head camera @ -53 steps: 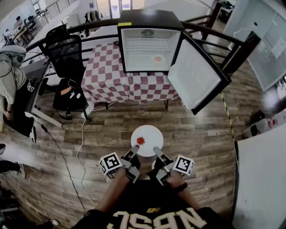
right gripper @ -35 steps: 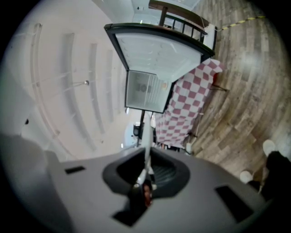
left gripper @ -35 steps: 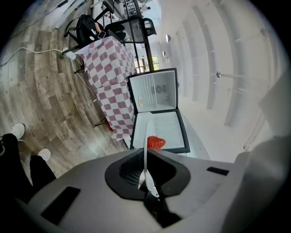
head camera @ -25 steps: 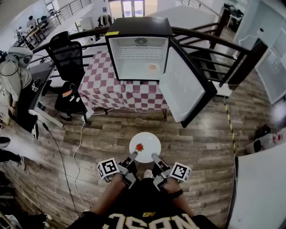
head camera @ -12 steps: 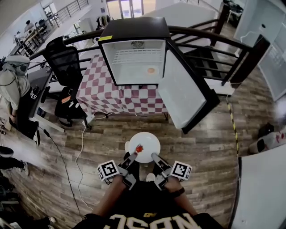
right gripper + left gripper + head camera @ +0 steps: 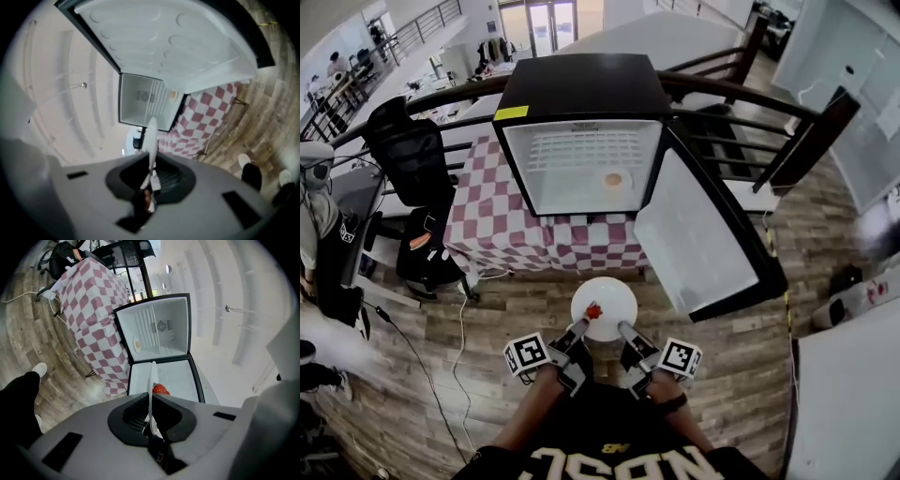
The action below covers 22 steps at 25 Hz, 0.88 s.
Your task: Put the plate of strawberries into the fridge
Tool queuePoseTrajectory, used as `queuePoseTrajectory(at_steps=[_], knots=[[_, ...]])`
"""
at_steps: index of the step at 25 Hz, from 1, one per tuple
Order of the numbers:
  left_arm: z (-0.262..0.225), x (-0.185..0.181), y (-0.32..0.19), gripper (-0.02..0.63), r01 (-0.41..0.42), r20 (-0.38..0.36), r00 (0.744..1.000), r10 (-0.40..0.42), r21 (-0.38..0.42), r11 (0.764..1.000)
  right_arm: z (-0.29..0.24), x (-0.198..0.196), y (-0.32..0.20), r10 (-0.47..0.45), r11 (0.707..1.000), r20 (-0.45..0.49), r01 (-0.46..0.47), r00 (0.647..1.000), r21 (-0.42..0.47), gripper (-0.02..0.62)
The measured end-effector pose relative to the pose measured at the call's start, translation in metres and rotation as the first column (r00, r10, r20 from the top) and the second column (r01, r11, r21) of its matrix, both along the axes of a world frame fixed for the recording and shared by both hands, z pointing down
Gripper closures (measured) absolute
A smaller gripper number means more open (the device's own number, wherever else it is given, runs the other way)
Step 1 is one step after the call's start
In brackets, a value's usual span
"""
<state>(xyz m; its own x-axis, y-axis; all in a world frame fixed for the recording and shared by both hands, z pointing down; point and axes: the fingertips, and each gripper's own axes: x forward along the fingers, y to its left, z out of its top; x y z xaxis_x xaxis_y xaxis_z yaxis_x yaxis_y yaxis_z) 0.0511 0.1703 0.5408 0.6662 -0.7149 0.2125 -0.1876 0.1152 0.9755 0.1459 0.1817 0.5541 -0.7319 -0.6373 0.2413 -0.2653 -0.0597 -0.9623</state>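
A red-and-white checked tablecloth [image 6: 492, 211] drapes over a table that stands on the wood-plank floor [image 6: 516, 323]. A black office chair [image 6: 411, 142] stands just beside its left end. A dark railing [image 6: 811, 131] runs behind both.

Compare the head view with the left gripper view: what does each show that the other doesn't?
Head view only: the right gripper on the plate, the plate as a full round disc, and a bystander at the left.
Left gripper view only: the left gripper shut on the plate's rim, seen edge-on.
Both: the strawberry, the open fridge and the checked tablecloth.
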Motion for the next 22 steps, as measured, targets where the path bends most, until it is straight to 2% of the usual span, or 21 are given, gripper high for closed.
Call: queuePoseTrajectory(at_steps=[5, 14, 18, 22], knots=[[-0.01, -0.039, -0.066, 0.576, -0.013, 0.014, 1.0, 0.012, 0.025, 1.0, -0.011, -0.037, -0.065, 0.012, 1.0, -0.012, -0.012, 1.0, 0.018, 0.546], [0.0, -0.102, -0.148, 0.577, 0.007, -0.003, 1.0, -0.006, 0.011, 1.0, -0.004, -0.099, -0.149, 0.001, 1.0, -0.062, 0.001, 0.998, 0.031, 0.546], [0.006, -0.116, -0.169, 0.577, -0.013, -0.019, 1.0, 0.013, 0.007, 1.0, 0.001, -0.112, -0.166, 0.012, 1.0, -0.078, -0.011, 0.997, 0.016, 0.546], [0.004, -0.114, -0.181, 0.577, -0.032, -0.04, 0.999, 0.032, 0.006, 0.999, -0.002, -0.111, -0.178, 0.024, 1.0, -0.101, -0.022, 0.995, 0.022, 0.546]])
